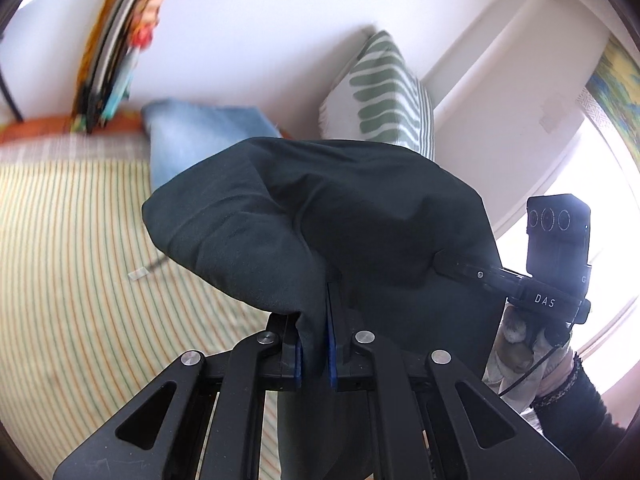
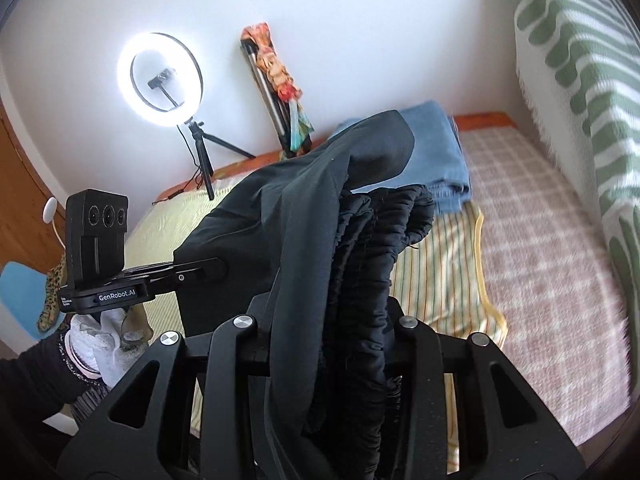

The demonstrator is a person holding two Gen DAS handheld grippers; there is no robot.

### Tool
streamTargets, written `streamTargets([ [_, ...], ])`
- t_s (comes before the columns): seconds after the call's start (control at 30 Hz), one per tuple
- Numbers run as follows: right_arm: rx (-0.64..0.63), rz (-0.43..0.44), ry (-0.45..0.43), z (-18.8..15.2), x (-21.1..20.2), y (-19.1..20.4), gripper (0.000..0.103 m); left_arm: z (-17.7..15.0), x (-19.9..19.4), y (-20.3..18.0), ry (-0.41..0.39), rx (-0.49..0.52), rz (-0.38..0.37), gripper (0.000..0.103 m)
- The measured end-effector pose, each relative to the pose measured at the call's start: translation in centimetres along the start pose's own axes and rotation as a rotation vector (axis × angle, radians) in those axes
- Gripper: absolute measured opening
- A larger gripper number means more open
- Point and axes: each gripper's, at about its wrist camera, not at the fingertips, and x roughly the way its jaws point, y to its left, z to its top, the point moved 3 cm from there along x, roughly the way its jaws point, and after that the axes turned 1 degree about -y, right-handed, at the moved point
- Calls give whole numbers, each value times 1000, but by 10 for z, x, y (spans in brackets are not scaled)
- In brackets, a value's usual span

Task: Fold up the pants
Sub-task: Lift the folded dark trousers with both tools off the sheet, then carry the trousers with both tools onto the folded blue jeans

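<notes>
Two grippers clamp one black pants.

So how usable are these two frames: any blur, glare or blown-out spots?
Left wrist view: window blown out at right, hanging clothes motion-blurred, black pants sharp. Right wrist view: ring light glares, checked bedding smeared at right; both bend towards the edges.

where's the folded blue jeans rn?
The folded blue jeans lie at the far end of the bed against the wall, behind the lifted black pants, left of the green-striped pillow in the left wrist view.
</notes>
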Motion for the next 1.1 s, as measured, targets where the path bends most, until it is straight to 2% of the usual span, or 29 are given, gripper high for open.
streamTargets([
  [0.23,-33,-12,-83,47,1,6,35,56,-5,-6,-63,76,38,7],
  [0.57,-56,-39,-144,124,39,-12,35,128,28,12,-109,131,88,7],
  [0.83,-43,-51,-138,173,91,-45,35,168,64,43,-105,155,141,7],
  [1.1,-28,-43,-87,190,151,-75,35,185,103,79,-70,139,180,6],
])
